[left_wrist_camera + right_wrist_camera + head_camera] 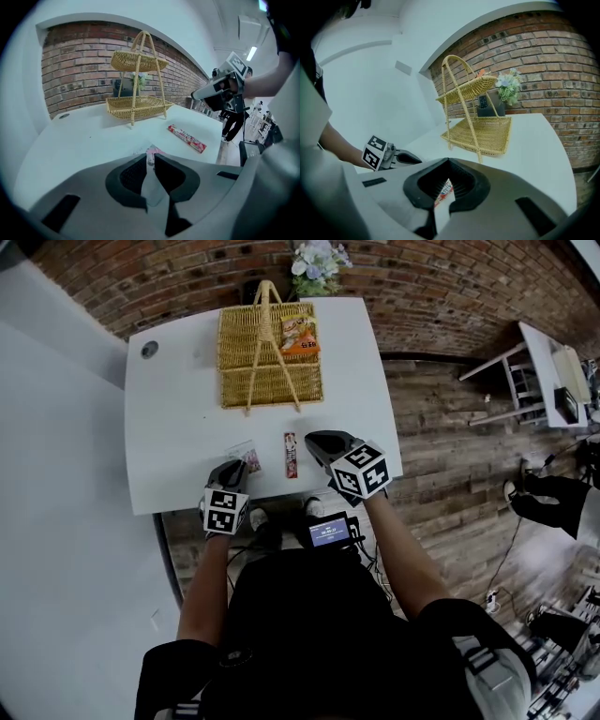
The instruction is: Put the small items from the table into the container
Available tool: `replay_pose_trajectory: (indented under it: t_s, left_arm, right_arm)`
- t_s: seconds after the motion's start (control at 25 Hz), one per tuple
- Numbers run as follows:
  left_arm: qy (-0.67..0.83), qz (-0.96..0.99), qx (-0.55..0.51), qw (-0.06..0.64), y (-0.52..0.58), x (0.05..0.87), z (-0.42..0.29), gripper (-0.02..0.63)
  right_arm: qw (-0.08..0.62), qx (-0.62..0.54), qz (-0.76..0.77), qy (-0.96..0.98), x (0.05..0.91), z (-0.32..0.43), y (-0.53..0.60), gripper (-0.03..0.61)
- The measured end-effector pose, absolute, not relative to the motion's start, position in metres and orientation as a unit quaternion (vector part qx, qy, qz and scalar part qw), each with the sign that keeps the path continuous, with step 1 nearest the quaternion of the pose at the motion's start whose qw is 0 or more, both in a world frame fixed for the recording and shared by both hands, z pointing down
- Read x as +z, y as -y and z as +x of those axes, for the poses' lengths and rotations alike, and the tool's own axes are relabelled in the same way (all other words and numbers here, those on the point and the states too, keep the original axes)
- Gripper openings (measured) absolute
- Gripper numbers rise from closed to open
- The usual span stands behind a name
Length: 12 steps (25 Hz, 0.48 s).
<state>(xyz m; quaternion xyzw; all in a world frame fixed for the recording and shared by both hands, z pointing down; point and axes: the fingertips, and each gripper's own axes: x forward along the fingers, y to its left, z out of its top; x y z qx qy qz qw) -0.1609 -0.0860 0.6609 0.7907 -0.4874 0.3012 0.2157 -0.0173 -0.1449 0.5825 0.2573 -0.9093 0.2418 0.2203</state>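
Left hand-held gripper (150, 158): jaws drawn to a narrow slit and pinching the near edge of a small clear packet (247, 457) with pink print. The packet lies flat on the white tabletop (178, 427) near the front edge and extends ahead of the jaw tips. The gripper points down at the surface. Its marker cube sits toward the person.

Right hand-held gripper (317, 440): jaws together, nothing between the pads. In the left gripper view it hangs clear above the tabletop. In its own view a strip of red and white print shows through the notch below the jaws. This is the stick pack on the surface, not a held item.

Red stick pack (291, 454): flat on the tabletop between the two grippers, just beside the small clear packet but not touching it. Its long side runs away from the person.

Two-tier wicker basket (272, 385): upright at the far middle of the tabletop, well apart from both loose items, with a tall looped handle. An orange snack packet (299, 336) lies in the upper tier. The part of the lower tier that can be seen holds nothing.

Surroundings: a cable hole (149, 350) at the far left corner of the tabletop. Pale flowers (317, 261) stand behind the basket against a brick wall (450, 287).
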Motion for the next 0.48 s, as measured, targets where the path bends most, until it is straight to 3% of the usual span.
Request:
replay_pose_trajectory:
  t_s: [0.2, 0.48]
  left_arm:
    - [0.465, 0.799, 0.317, 0.211, 0.075, 0.666, -0.152, 0.218]
    - [0.421, 0.814, 0.365, 0.167, 0.071, 0.672, -0.122, 0.268]
  right_arm:
    - [0.220, 0.245, 0.246, 0.912, 0.584, -0.025, 0.140, 0.014]
    - [0.219, 0.243, 0.246, 0.913, 0.582, -0.022, 0.141, 0.014]
